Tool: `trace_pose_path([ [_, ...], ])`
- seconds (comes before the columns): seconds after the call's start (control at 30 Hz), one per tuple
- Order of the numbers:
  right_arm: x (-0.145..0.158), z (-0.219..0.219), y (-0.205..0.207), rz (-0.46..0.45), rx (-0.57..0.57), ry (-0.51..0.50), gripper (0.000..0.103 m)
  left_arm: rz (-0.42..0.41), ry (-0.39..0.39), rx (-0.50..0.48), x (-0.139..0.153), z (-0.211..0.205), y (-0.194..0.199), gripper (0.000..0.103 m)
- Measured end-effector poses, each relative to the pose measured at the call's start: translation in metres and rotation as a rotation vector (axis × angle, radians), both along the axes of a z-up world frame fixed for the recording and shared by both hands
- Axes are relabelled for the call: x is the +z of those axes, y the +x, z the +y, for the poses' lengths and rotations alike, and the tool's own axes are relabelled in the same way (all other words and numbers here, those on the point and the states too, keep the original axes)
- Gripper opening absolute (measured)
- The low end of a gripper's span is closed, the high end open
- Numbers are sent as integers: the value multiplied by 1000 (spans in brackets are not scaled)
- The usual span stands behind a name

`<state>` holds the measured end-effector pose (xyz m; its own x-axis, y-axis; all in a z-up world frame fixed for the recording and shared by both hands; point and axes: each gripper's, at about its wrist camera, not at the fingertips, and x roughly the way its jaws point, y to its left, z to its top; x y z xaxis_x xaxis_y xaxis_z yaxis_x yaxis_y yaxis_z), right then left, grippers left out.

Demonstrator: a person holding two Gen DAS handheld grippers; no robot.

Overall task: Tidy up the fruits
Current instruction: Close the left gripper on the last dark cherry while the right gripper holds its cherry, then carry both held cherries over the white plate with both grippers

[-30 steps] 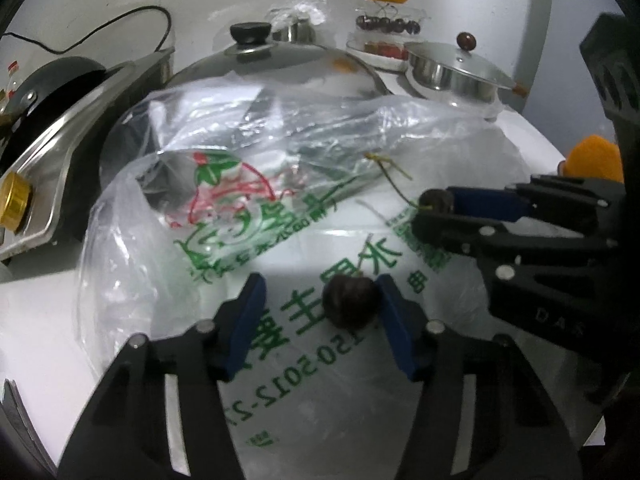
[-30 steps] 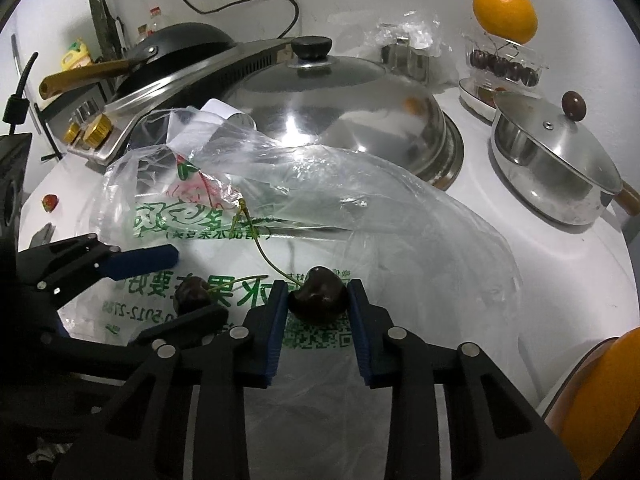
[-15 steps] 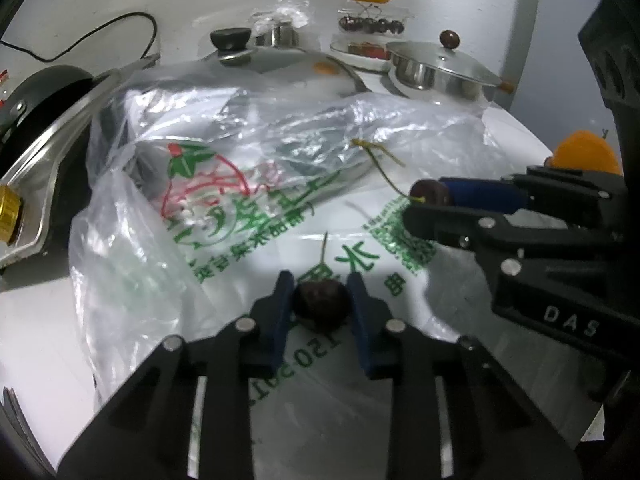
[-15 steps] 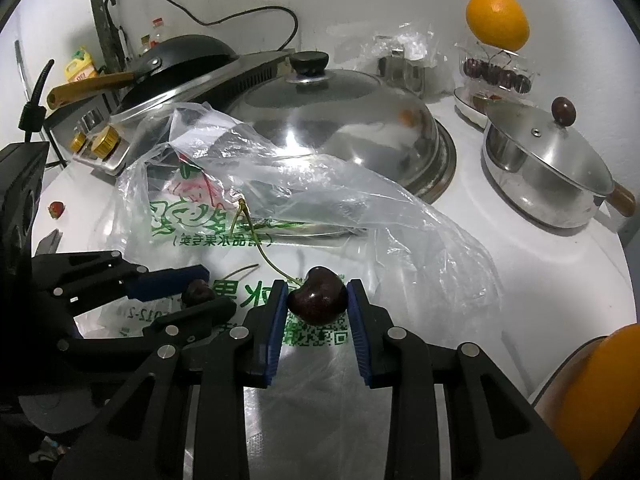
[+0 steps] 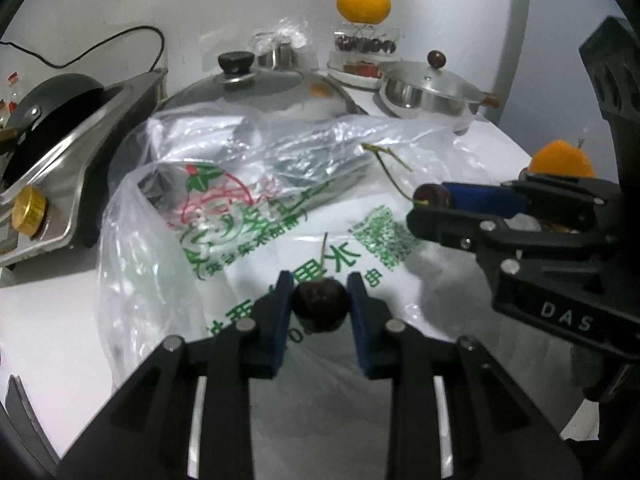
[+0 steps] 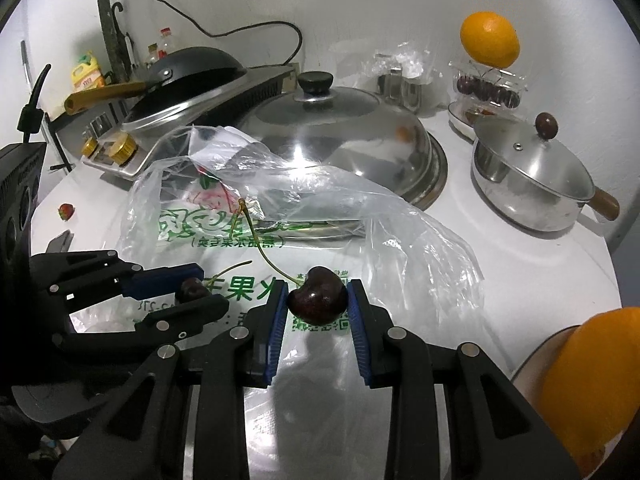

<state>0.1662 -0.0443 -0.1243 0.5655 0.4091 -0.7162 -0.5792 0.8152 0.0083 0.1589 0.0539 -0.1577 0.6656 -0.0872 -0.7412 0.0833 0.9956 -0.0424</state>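
My left gripper (image 5: 320, 300) is shut on a dark cherry (image 5: 320, 305) with a short stem, held above the clear plastic bag (image 5: 240, 216) with green print. My right gripper (image 6: 318, 302) is shut on a second dark cherry (image 6: 318, 300) with a long stem. In the right wrist view the left gripper (image 6: 192, 290) and its cherry (image 6: 191, 289) sit to the left. In the left wrist view the right gripper (image 5: 434, 200) and its cherry (image 5: 432, 196) sit to the right. A clear box of cherries (image 6: 488, 88) with an orange (image 6: 489, 45) on top stands at the back.
A large domed steel lid (image 6: 340, 136) lies behind the bag. A small lidded saucepan (image 6: 532, 176) stands at the right. A stove with a black pan (image 6: 188, 76) is at the left. A strawberry (image 6: 66, 211) lies on the white counter. Another orange (image 6: 592, 384) is at the near right.
My left gripper closed on its cherry and lifted it off the bag. My right gripper rose a little with its cherry. Both views now look from higher up.
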Motion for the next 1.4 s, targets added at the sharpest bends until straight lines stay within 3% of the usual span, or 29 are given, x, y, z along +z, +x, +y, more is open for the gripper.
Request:
trace_pose_path([
  [1.4, 45, -60, -84, -102, -59, 32, 32, -120, 11, -44, 62, -46, -77, 28],
])
